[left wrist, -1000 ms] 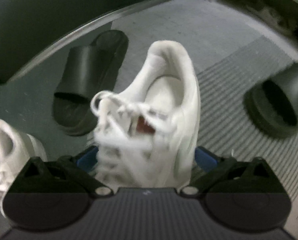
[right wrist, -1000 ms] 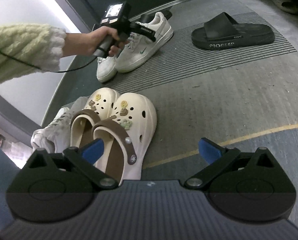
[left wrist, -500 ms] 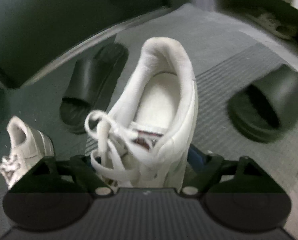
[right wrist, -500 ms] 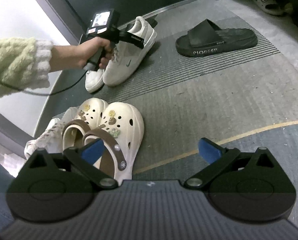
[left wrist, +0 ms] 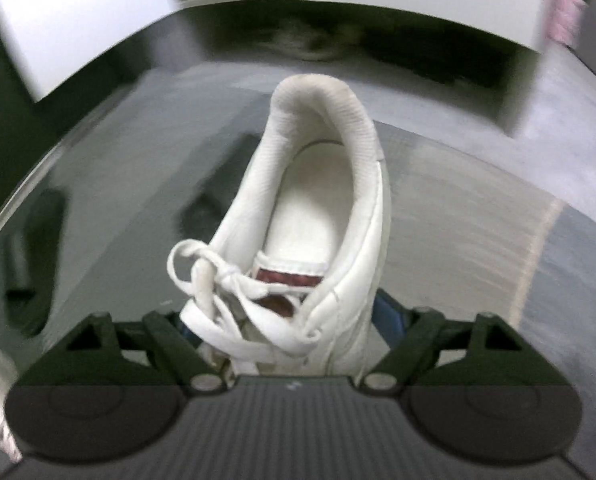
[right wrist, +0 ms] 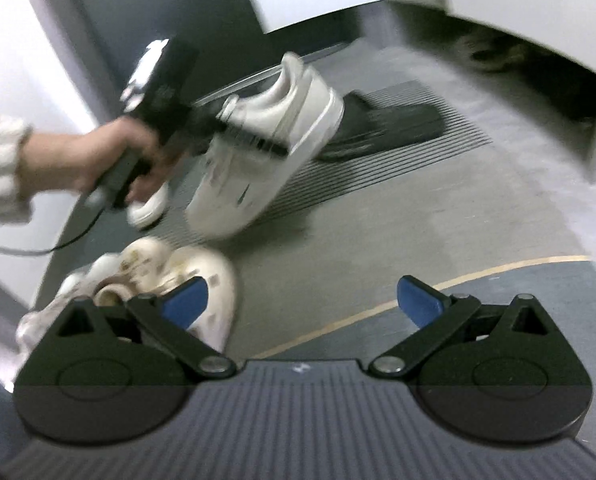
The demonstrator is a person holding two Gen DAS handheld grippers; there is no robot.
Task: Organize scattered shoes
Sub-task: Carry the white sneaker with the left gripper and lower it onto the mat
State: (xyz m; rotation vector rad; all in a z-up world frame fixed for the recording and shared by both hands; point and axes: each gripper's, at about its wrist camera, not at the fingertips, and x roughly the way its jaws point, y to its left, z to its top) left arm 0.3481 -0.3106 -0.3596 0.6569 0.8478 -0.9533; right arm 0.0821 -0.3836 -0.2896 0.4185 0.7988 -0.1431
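The left claw (left wrist: 286, 320) is clamped across the laced front of the white sneaker (left wrist: 318, 216), which is lifted clear of the floor (right wrist: 438, 216); its long axis runs straight out ahead of the claw, heel farthest away. The right claw (right wrist: 302, 300) hangs with its jaws apart and nothing between them, the cream clogs (right wrist: 166, 272) just ahead of it to the left. By my reckoning the carrying hand (right wrist: 110, 160) is the nearer one to set this shoe down, heel leading, beside the second white sneaker (right wrist: 148, 210) partly hidden behind that hand.
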